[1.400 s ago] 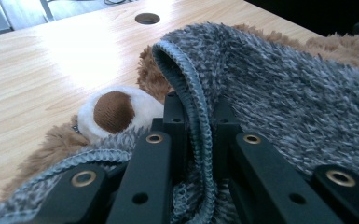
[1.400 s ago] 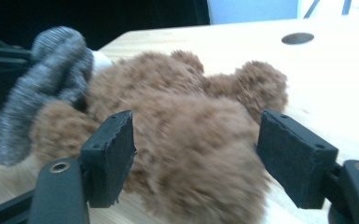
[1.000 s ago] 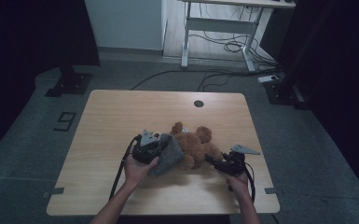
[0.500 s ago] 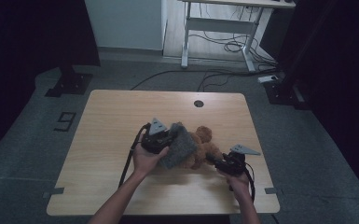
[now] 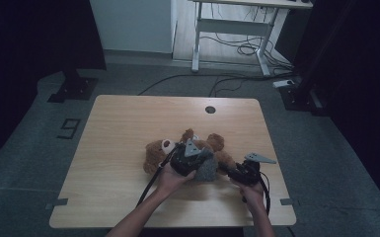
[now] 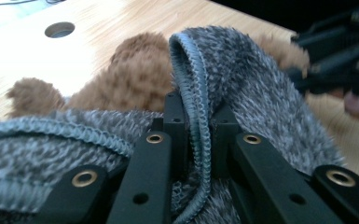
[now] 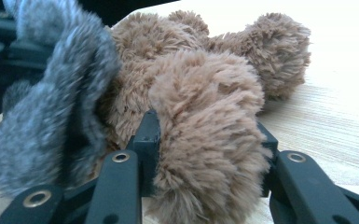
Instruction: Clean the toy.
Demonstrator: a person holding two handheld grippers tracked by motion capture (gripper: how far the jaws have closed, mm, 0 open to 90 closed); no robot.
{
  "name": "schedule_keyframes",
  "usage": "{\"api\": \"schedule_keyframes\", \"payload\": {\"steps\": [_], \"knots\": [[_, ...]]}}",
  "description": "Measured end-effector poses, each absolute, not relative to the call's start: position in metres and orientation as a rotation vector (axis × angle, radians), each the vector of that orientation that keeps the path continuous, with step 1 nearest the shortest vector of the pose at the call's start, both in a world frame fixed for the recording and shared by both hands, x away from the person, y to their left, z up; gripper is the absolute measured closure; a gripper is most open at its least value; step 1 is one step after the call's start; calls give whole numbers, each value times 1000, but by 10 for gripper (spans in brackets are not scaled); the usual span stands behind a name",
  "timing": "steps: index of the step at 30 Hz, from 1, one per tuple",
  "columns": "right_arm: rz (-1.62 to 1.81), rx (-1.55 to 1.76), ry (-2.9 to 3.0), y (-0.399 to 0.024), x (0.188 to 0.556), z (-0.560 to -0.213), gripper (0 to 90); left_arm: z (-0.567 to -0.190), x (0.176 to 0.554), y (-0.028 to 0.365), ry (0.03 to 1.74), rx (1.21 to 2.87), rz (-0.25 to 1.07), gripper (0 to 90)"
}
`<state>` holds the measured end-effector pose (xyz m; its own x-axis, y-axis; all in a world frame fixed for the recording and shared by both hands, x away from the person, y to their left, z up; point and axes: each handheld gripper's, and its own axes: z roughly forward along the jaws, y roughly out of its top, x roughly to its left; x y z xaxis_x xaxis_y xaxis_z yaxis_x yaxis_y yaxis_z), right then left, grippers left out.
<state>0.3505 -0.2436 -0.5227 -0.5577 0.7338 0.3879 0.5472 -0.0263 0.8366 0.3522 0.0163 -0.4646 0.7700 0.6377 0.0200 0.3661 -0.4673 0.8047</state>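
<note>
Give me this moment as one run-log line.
left gripper: shut on grey garment hem | right gripper: jaws just closing on teddy bear limb | table

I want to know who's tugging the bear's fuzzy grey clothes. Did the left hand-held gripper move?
Yes. The left hand-held gripper, shut on the grey garment, has moved rightward across the table, ending nearer in line with the round hole.

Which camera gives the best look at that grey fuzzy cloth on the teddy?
The left gripper view: the cloth sits close up, its stitched hem pinched between the left tool's jaws. The right gripper view shows a grey fold beside the teddy. The high view shows a small grey patch.
</note>
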Motion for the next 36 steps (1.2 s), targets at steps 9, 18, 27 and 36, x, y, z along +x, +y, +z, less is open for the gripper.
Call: {"api": "schedule_keyframes", "payload": {"steps": [9,18,27,36], "knots": [[1657,1409,2066,-246,352,-523,591,-487,337,45,789,2132,358,807],[1668,1400,2071,-246,353,-524,590,-483,329,49,783,2103,387,804],[1672,1373,2067,-245,351,-522,595,-443,340,9,704,2057,446,804],[1657,1368,2066,-245,351,-522,599,-462,359,-24,720,2133,461,803]]}}
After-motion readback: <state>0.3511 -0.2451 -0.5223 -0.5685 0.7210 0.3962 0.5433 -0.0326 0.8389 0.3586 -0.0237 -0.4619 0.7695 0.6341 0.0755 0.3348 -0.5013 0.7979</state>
